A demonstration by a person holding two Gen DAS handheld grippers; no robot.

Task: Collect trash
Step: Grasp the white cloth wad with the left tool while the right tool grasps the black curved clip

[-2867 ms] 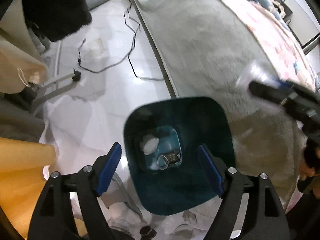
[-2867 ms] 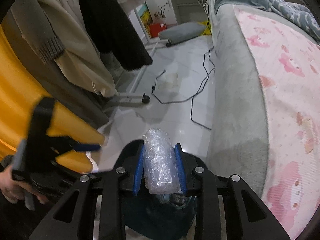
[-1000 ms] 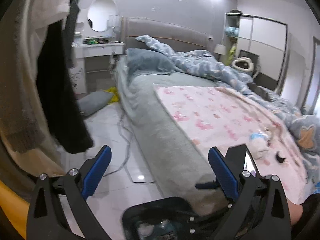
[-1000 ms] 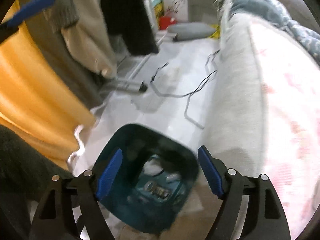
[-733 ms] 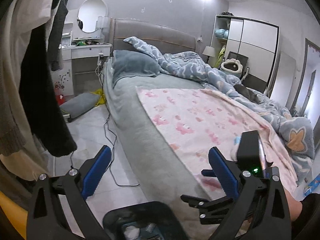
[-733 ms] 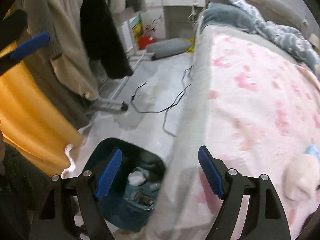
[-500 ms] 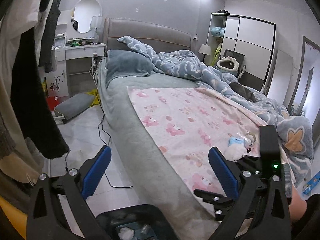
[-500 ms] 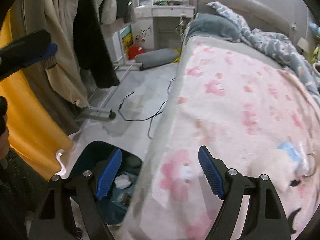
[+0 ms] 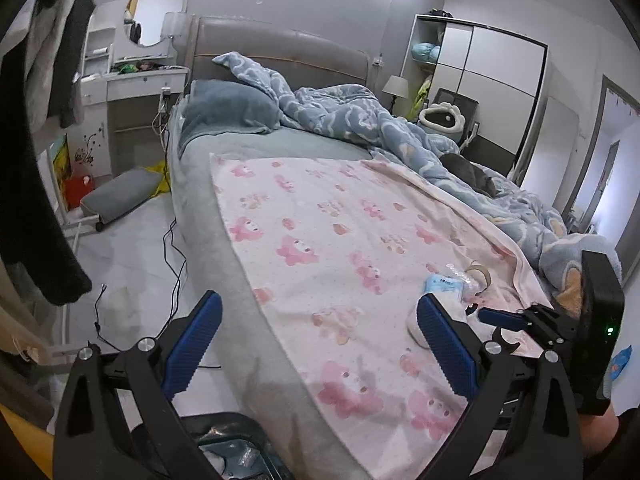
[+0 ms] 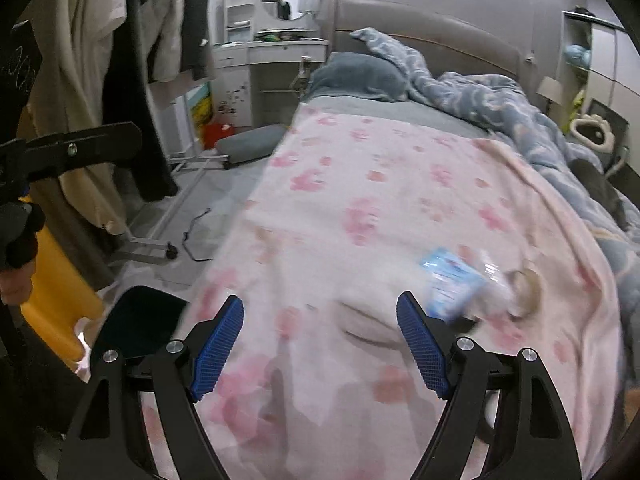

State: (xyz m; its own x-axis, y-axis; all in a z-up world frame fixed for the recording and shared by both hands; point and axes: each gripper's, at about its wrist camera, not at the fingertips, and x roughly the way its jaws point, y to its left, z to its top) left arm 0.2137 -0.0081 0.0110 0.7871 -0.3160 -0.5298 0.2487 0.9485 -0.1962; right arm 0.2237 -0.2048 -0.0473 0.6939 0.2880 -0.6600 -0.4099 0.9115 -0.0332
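Right wrist view: right gripper jaws apart, empty; blue packet just beyond right finger; left gripper jaws apart, empty.

A bed fills the middle, a pink sheet spread over it. A blue duvet lies crumpled toward one o'clock, a pillow at twelve. Cables trail on the floor at nine o'clock.

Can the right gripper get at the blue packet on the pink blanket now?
Probably yes. The right gripper is open and empty, the blue packet lies uncovered just ahead to its right, and nothing stands between them.
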